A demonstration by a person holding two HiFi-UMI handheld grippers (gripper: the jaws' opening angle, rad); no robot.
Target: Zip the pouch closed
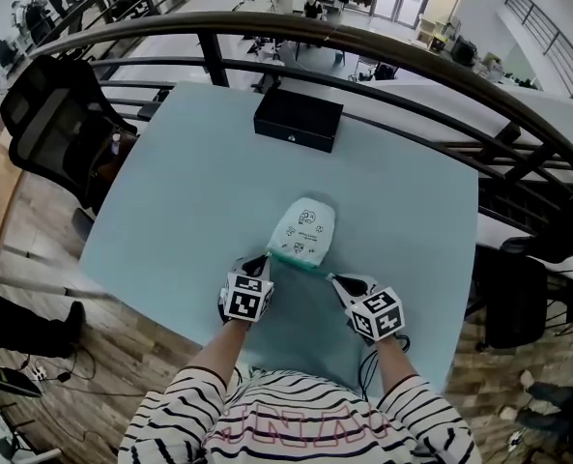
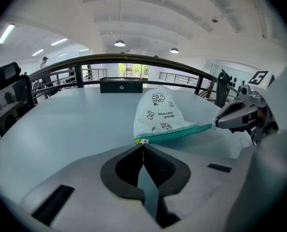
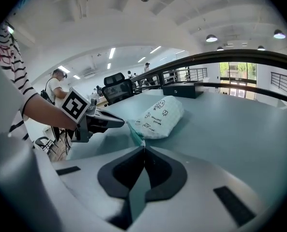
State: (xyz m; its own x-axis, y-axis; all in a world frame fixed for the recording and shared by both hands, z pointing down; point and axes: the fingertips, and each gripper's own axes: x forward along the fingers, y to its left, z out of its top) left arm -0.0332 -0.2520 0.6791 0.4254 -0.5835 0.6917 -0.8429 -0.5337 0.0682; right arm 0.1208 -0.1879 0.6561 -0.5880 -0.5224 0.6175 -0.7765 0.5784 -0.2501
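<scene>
Soft, light pouch (image 1: pixel 303 230) mid-frame (zip taut): left gripper (image 1: pixel 263 262) pinches seemingly the slider (image 2: pixel 143 141), right gripper (image 1: pixel 336 280) the opposite end.

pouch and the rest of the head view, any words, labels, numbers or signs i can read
No text can be read for certain.
pouch: short printed lines among cartoon drawings, too small to read.
striped shirt: large pink letters across the chest, blurred and unreadable.
left gripper and right gripper: black-and-white square markers on the cubes, no words.
black box: no label visible.
</scene>
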